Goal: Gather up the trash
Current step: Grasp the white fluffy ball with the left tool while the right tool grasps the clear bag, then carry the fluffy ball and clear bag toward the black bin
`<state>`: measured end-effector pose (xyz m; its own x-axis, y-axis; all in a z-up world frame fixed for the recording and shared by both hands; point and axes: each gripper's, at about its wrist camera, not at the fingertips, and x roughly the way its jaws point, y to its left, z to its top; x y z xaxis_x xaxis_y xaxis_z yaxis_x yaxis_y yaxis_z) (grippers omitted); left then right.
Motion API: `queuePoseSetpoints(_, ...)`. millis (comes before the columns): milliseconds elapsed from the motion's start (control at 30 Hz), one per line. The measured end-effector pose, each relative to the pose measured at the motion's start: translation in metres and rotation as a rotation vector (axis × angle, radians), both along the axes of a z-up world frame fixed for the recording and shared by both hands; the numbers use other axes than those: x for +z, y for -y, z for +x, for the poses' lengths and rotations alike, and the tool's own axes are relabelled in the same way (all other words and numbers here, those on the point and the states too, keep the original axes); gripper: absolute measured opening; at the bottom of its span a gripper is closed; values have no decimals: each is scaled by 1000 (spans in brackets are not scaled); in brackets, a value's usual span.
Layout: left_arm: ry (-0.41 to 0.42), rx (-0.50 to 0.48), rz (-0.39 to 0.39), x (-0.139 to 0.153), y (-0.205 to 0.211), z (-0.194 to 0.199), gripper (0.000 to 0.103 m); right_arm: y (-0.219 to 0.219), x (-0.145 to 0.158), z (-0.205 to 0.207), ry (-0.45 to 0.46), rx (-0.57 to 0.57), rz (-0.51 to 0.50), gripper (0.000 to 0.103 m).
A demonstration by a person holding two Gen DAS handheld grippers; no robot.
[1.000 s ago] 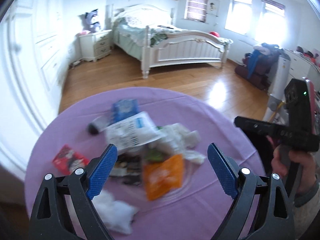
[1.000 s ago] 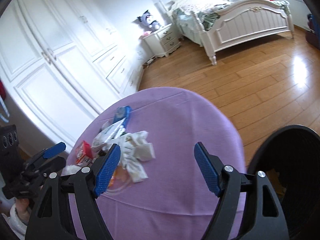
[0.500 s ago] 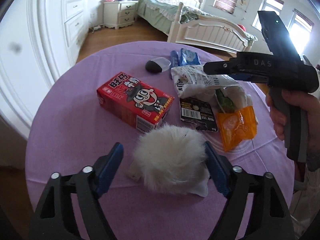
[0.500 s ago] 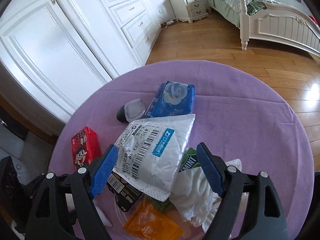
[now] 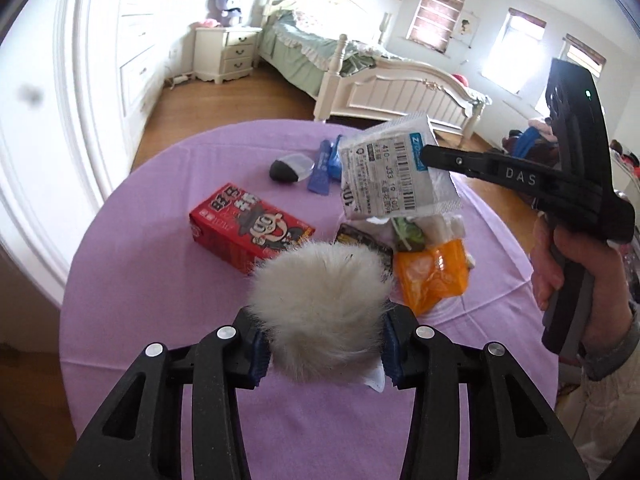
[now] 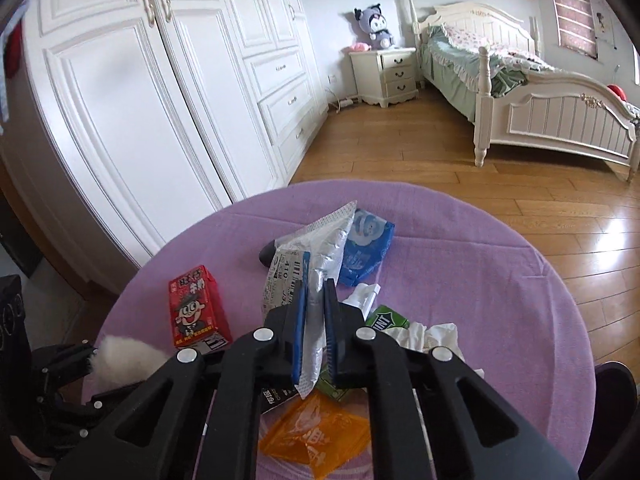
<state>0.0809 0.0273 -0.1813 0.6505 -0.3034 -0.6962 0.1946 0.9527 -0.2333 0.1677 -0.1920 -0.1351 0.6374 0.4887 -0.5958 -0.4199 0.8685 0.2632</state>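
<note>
My left gripper [image 5: 322, 346] is shut on a white fluffy ball [image 5: 324, 304] at the near edge of the round purple table [image 5: 160, 280]. My right gripper [image 6: 316, 320] is shut on a silver plastic wrapper with a barcode [image 6: 308, 264] and holds it lifted above the trash pile; the wrapper [image 5: 396, 168] also shows in the left wrist view. On the table lie a red milk carton [image 5: 248, 228], an orange packet [image 5: 434, 276], a blue tissue pack [image 6: 366, 248], a green pack [image 6: 386, 318] and crumpled white tissue [image 6: 432, 334].
A small black and clear object [image 5: 290, 168] lies at the table's far side. A black bin rim [image 6: 616, 396] shows at the right edge of the table. A white wardrobe [image 6: 160, 100], a nightstand [image 6: 386, 70] and a bed [image 6: 520, 100] stand beyond on the wooden floor.
My left gripper has closed on the fluffy ball. My right gripper has closed on the silver wrapper and lifted it off the pile.
</note>
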Motion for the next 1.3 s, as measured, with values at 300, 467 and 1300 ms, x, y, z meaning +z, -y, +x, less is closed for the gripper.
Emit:
queuePoseSetpoints(300,105,-88,-29,51,51,19,44,80,25,-41,131,-161,42,7)
queuePoseSetpoints(467,126,-191,-58,64,105,45,44,134,22,-60,144,-267,65,7)
queuePoseSetpoints(1300,-81,-557,-57,-21,382,119,44,306,-87,-81,-48,-701,-67,7)
